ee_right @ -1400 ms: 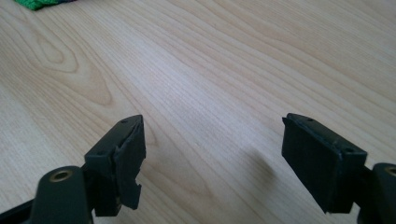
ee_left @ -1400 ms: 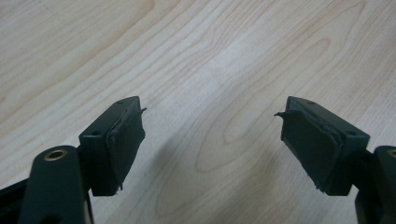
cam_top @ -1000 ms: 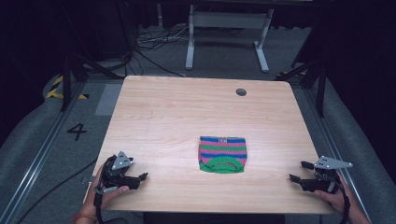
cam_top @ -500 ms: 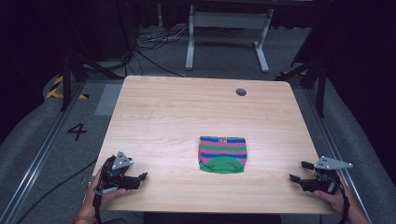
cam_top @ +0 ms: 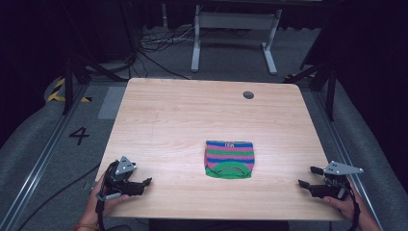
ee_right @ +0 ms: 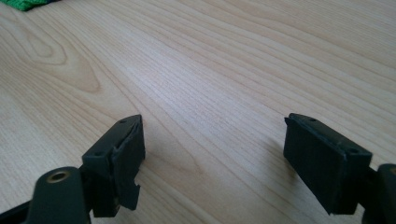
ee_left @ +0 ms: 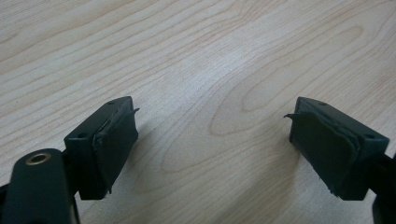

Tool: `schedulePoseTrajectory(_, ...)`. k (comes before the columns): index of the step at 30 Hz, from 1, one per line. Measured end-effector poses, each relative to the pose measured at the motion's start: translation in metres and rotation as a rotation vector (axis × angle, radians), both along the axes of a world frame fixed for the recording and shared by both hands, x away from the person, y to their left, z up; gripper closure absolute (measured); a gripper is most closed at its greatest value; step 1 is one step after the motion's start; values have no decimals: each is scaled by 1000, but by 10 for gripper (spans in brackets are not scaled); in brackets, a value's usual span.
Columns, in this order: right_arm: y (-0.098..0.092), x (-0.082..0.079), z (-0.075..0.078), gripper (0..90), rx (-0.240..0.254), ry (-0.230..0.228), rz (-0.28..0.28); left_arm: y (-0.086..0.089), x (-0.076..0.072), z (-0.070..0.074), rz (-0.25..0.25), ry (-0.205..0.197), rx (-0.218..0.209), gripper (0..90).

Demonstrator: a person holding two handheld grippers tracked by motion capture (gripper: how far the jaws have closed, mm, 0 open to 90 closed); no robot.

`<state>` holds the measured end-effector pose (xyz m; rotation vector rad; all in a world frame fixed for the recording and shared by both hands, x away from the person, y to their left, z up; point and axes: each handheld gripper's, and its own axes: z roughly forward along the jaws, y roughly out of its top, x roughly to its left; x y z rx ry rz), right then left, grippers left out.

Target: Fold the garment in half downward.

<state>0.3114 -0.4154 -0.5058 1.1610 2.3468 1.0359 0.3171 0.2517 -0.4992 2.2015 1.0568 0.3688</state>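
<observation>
A folded striped cloth (cam_top: 229,159), with green, pink and blue bands, lies flat on the wooden table (cam_top: 173,120), right of centre and toward the front. My left gripper (cam_top: 143,185) rests at the front left corner, jaws pointing right, roughly level with the cloth's near edge and well apart from it. In the left gripper view it (ee_left: 212,121) is open over bare wood. My right gripper (cam_top: 307,176) sits at the front right edge, jaws pointing left. In the right gripper view it (ee_right: 212,126) is open and holds nothing. A green edge of the cloth (ee_right: 23,3) shows at the top left of that view.
A round cable hole (cam_top: 248,95) is near the table's far right edge. Behind the table stands a white metal frame (cam_top: 234,29) with cables (cam_top: 159,41) on the grey floor. A painted number 4 (cam_top: 79,135) marks the floor left of the table.
</observation>
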Motion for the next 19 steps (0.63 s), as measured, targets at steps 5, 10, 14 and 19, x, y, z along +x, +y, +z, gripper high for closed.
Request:
schedulePoseTrajectory(5,0,0,0,210,0,0,0,0,1,0,3,-5,4,147)
schedulePoseTrajectory(10,0,0,0,208,0,-1,6,-1,2,0,8,-4,6,145)
schedulePoseTrajectory(14,-1,0,0,208,1,-1,6,-2,2,-1,20,-3,3,131)
schedulePoseTrajectory(19,-1,1,0,208,0,-1,6,-3,3,-1,37,4,13,101)
